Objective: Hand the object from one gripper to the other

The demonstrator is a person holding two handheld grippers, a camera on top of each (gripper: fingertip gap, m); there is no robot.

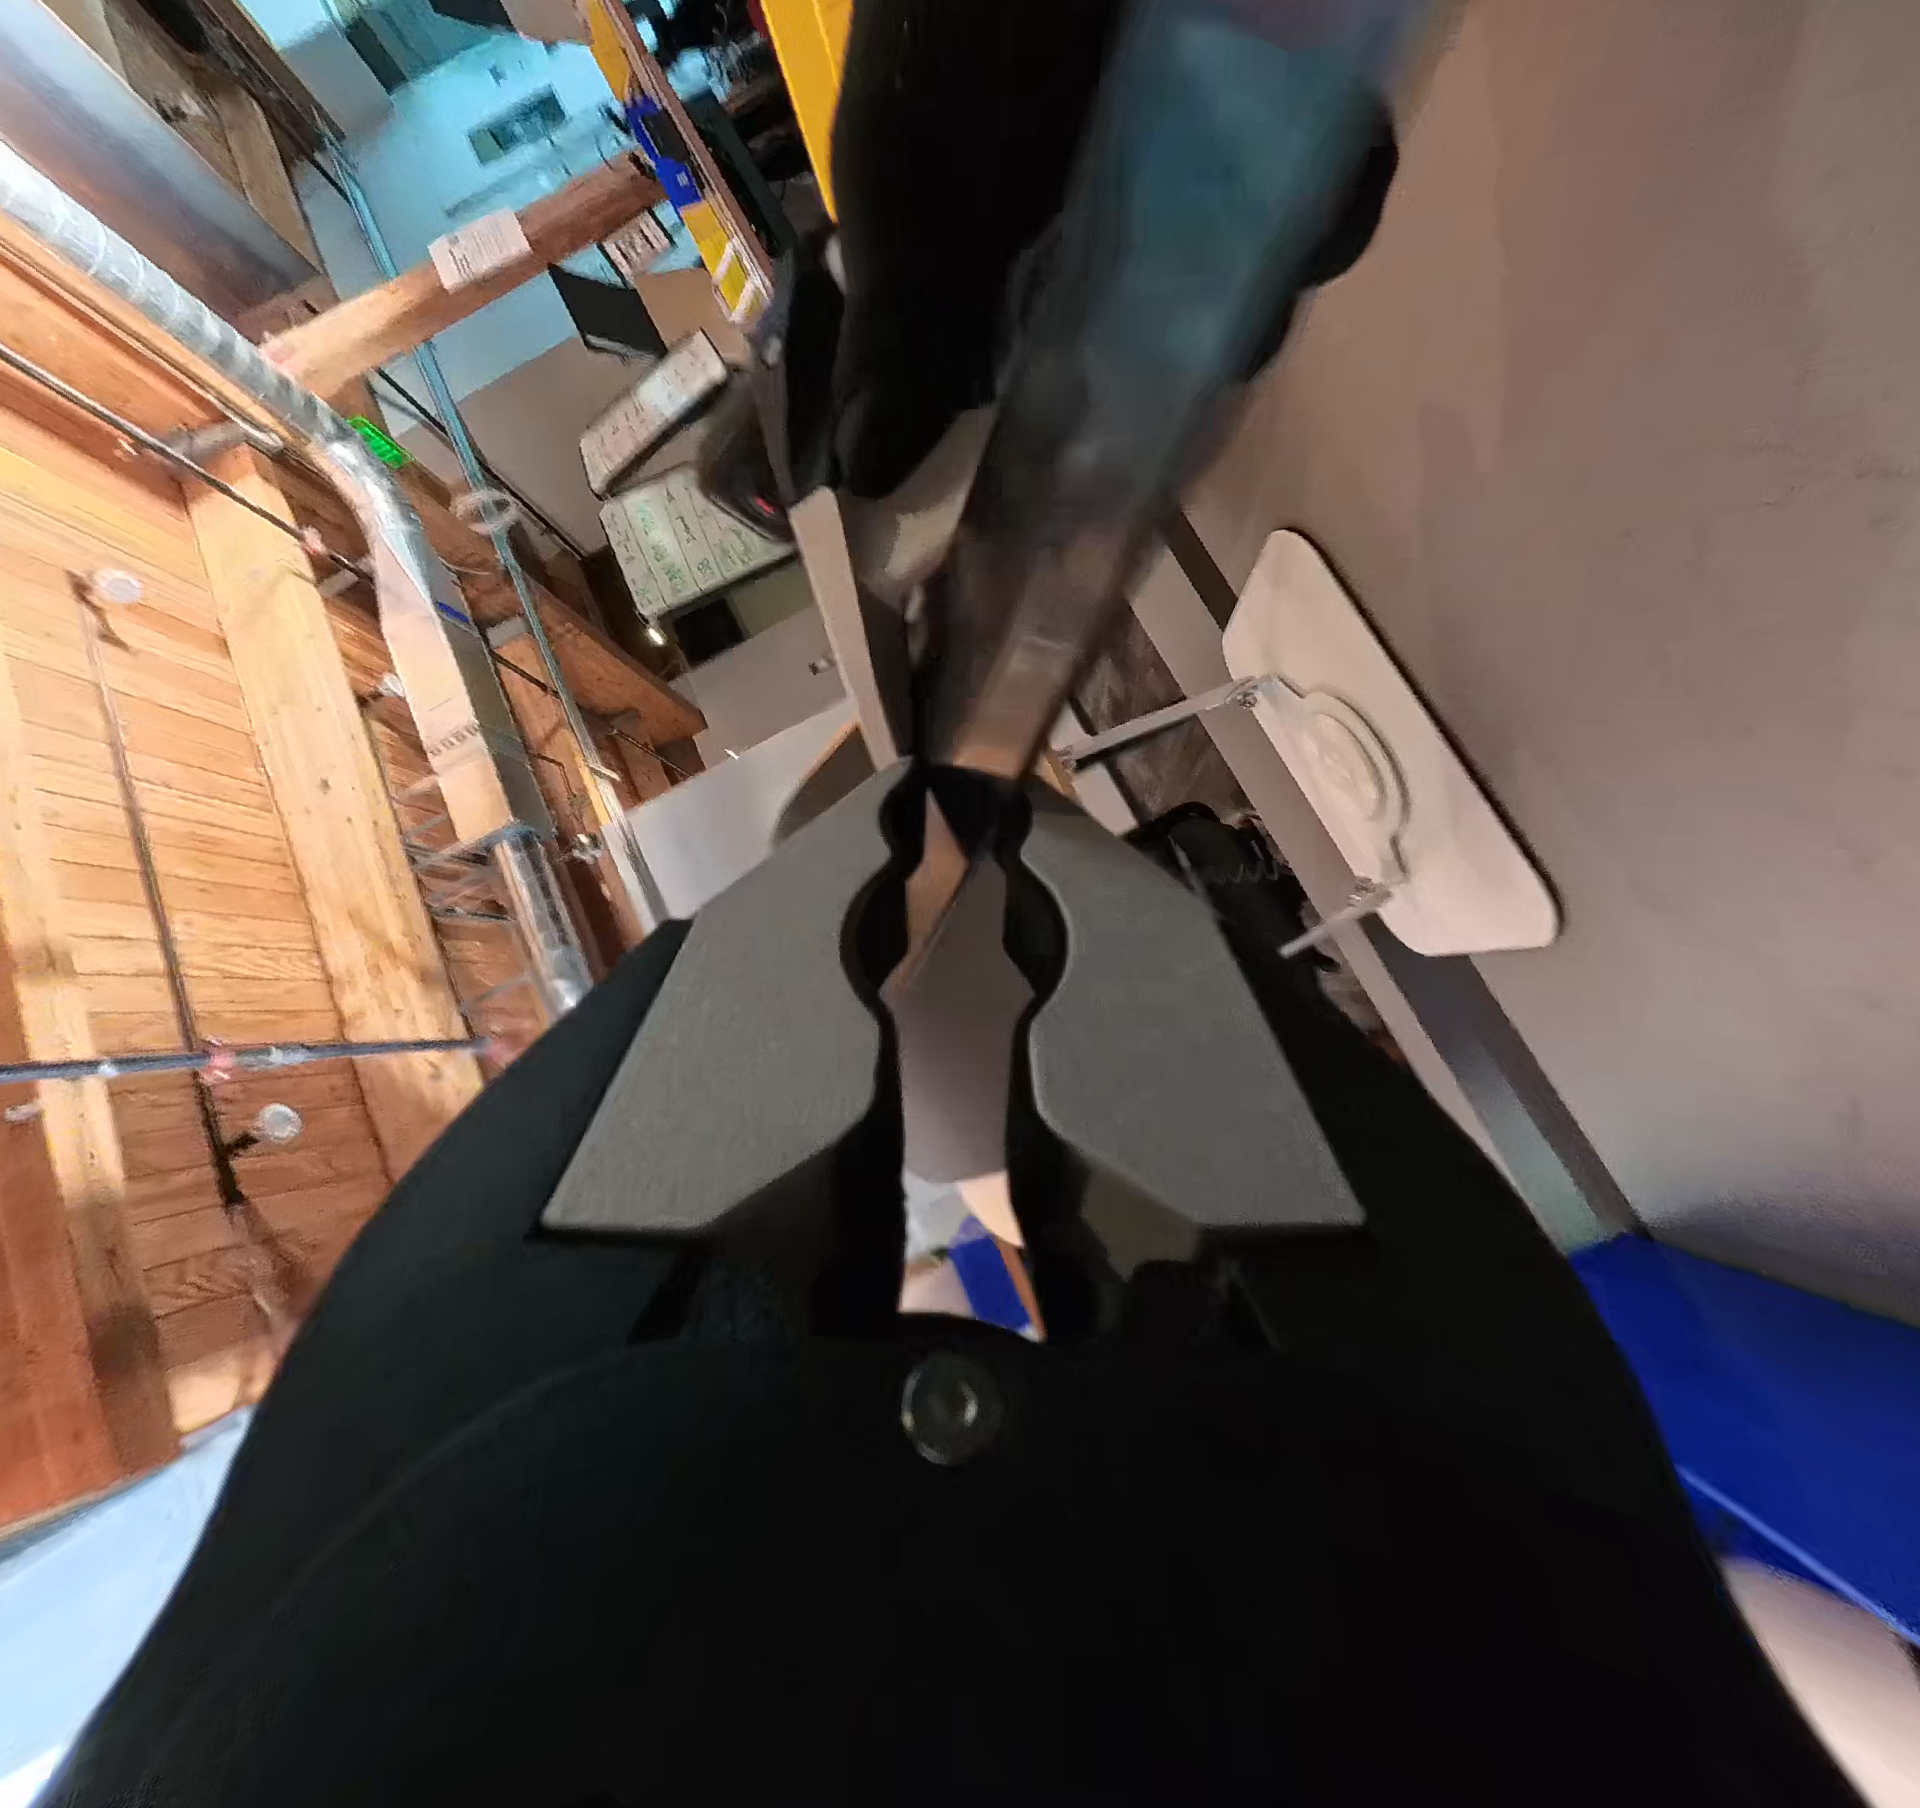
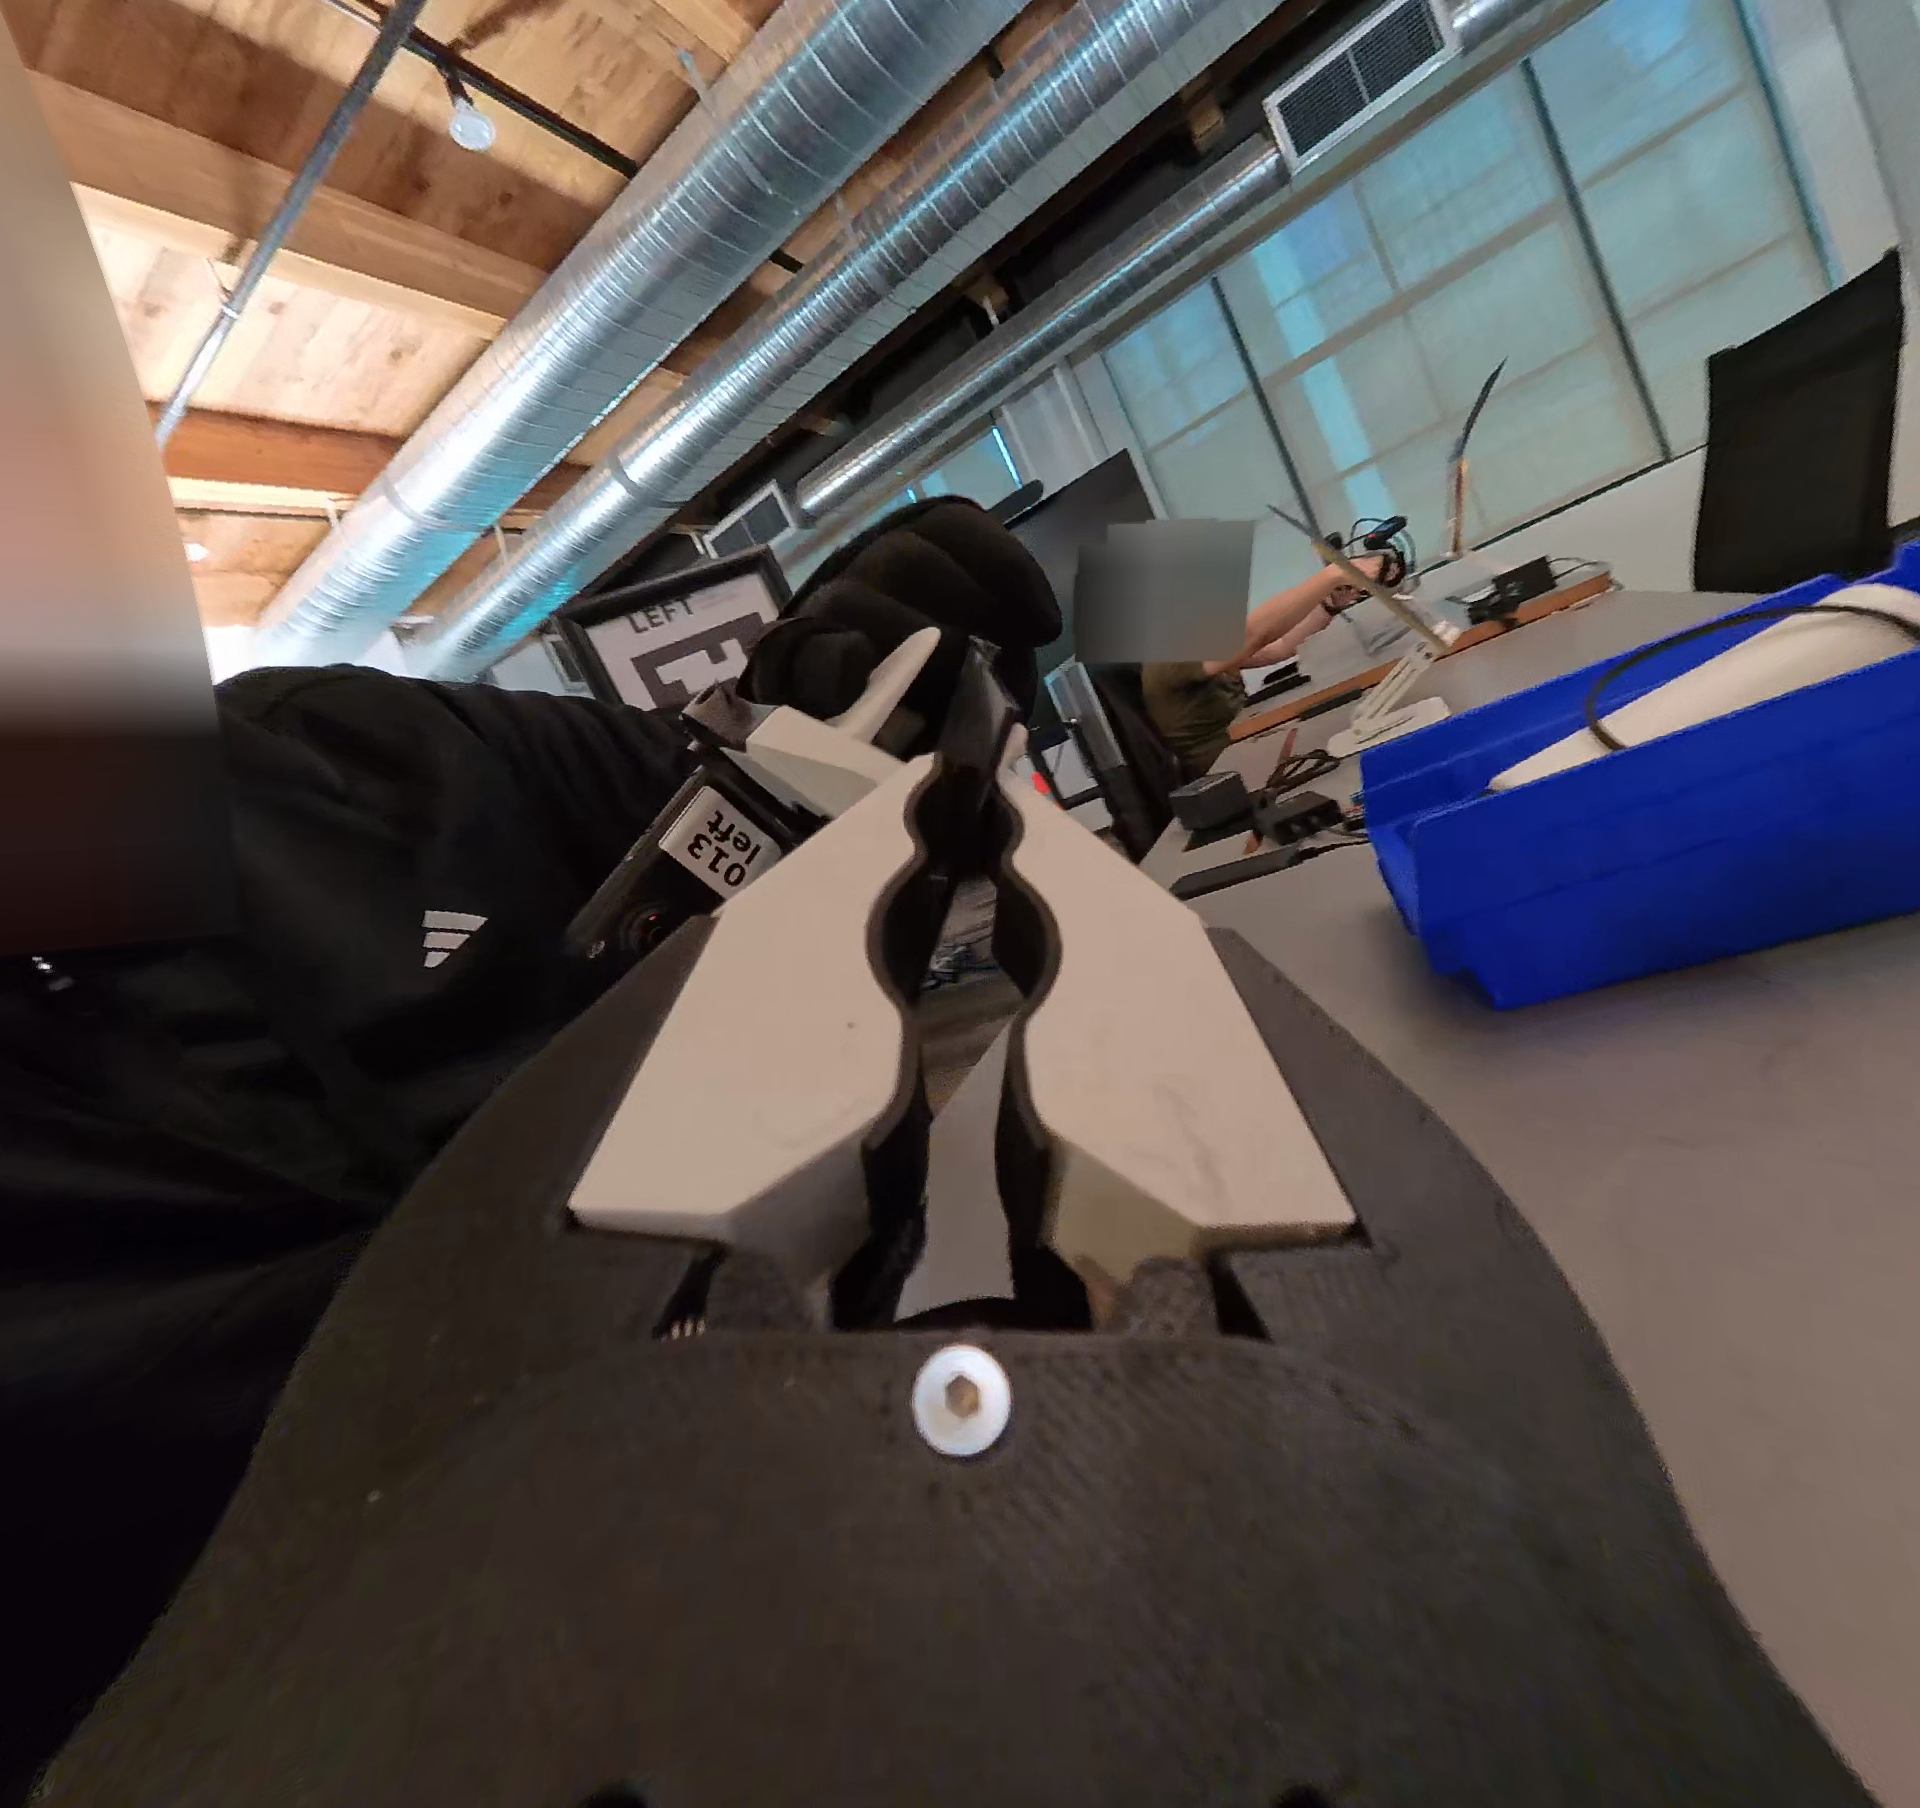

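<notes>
Both grippers, left gripper (image 1: 961, 802) and right gripper (image 2: 961, 787), seem clamped narrow on 1 flat metal strip (image 1: 1023, 678) toward 12 o'clock: handover midway, release remaining.

Wore a black jacket sleeve (image 2: 343, 885) and black glove (image 2: 935, 584). Had grey scalloped fingers (image 1: 748, 1020) on black gripper bodies (image 2: 935, 1550), each with one screw (image 2: 961, 1412).

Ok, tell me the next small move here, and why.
Probably ease the left tool open, with the right tool clamped. The flat metal strip sits between both tools' closed fingers, so both seem to grip it. I cannot tell which one is the giver.
</notes>
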